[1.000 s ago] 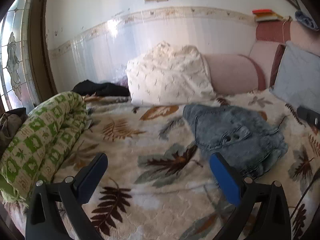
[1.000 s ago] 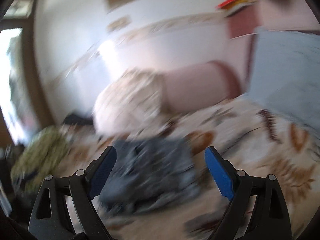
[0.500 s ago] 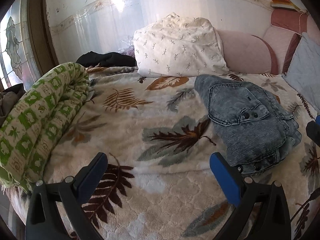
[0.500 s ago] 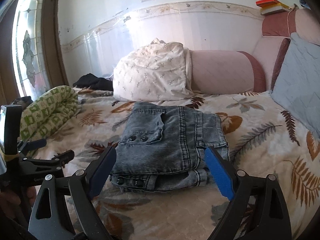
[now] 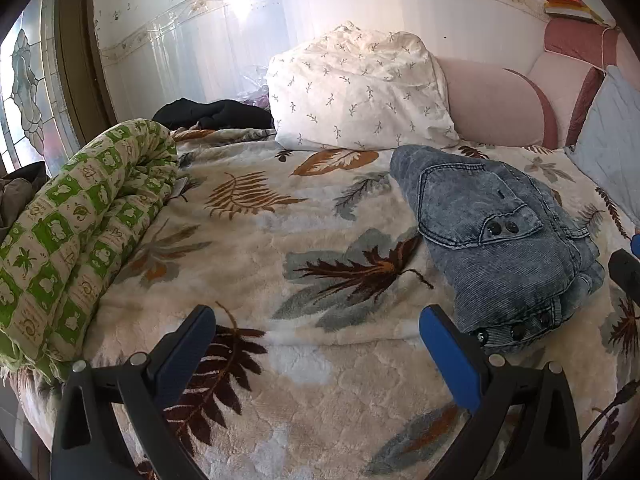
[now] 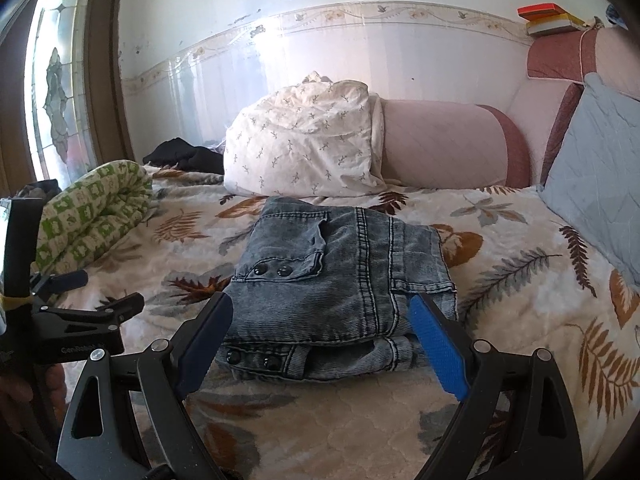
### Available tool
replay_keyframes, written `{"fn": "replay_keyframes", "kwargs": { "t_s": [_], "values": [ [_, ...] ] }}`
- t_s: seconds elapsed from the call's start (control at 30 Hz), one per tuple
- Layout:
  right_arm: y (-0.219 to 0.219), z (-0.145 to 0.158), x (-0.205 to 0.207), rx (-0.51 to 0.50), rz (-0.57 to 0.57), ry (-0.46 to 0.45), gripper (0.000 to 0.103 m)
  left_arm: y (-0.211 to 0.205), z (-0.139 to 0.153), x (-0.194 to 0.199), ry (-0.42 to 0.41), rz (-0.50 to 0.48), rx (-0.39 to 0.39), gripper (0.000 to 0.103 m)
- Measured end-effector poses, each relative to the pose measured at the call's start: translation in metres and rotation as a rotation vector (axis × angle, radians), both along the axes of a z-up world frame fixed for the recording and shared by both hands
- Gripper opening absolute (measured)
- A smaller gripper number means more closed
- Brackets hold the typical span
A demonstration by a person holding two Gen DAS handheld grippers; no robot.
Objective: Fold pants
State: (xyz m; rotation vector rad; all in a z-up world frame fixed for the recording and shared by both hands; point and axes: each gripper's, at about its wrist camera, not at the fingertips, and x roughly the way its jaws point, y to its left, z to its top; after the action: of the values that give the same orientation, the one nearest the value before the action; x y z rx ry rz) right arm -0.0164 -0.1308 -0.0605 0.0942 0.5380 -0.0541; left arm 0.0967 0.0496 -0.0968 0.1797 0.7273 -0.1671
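jeans (image 6: 340, 280) look folded on the bed (image 6: 520, 280), probably why both grippers (image 5: 316, 344) (image 6: 320, 336) hover nearby, jaws spread, empty.

The left gripper (image 5: 316, 344) has tipped down and pushed in over the last second: the wall switch has slid out of its view, and the folded grey-blue denim pants (image 5: 496, 236) now loom larger at its right. Since half a second ago that view barely shifts. The right gripper (image 6: 320, 332), a blur a second ago, has steadied and closed in on the pants (image 6: 340, 280), whose near edge now sits between its wide-apart blue pads (image 6: 438, 344). The left gripper (image 6: 86, 294) has come into the right view's left edge.
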Motion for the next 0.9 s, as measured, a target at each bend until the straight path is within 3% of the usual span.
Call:
{"fn": "replay_keyframes", "kwargs": {
  "t_s": [0.9],
  "values": [
    [0.010,-0.003,0.001,-0.067,0.016,-0.005,0.091,-0.001,0.003,-0.001,-0.008,-0.001,-0.006,0.103]
  ]
}}
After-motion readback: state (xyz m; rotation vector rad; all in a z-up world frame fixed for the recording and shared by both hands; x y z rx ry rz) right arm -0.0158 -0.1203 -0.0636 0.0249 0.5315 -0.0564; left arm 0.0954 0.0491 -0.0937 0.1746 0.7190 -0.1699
